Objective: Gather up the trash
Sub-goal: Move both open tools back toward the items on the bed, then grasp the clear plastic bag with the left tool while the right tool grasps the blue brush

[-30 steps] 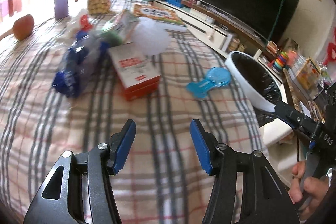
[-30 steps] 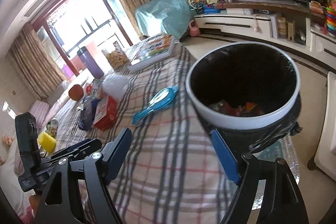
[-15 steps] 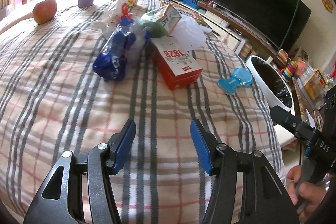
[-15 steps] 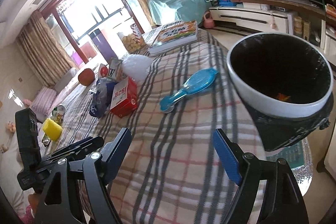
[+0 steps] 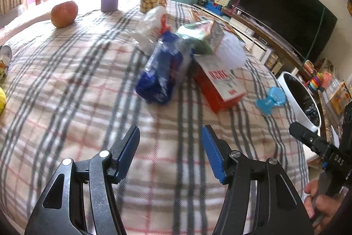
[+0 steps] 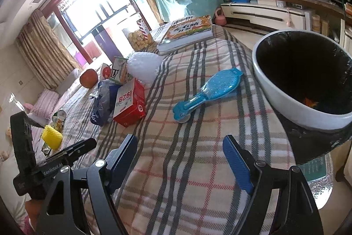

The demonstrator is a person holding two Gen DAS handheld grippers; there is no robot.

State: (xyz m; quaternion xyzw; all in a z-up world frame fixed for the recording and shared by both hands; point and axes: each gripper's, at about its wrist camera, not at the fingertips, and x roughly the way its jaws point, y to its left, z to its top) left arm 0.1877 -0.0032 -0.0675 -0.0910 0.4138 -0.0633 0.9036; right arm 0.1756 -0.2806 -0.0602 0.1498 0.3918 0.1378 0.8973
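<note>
Left gripper (image 5: 170,148) is standing empty at bottom centre, its jaws having just been opening; right gripper (image 6: 180,160) is gaping empty too. Blue wrapper (image 5: 160,74) is lying mid-frame against the red carton (image 5: 220,85), bin (image 6: 303,80) at right. Risk: slack plastic slipping, or 2 items dragging together

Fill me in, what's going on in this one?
A person holds a claw in each hand over a plaid-covered table, clearing trash into the white bin at its edge. Both the left claw and the right claw are open and empty. The left one's jaws have just been opening, with nothing between them. It points toward the litter pile: a blue plastic wrapper, a red carton and a small drink box. The bin already has some scraps inside.
</note>
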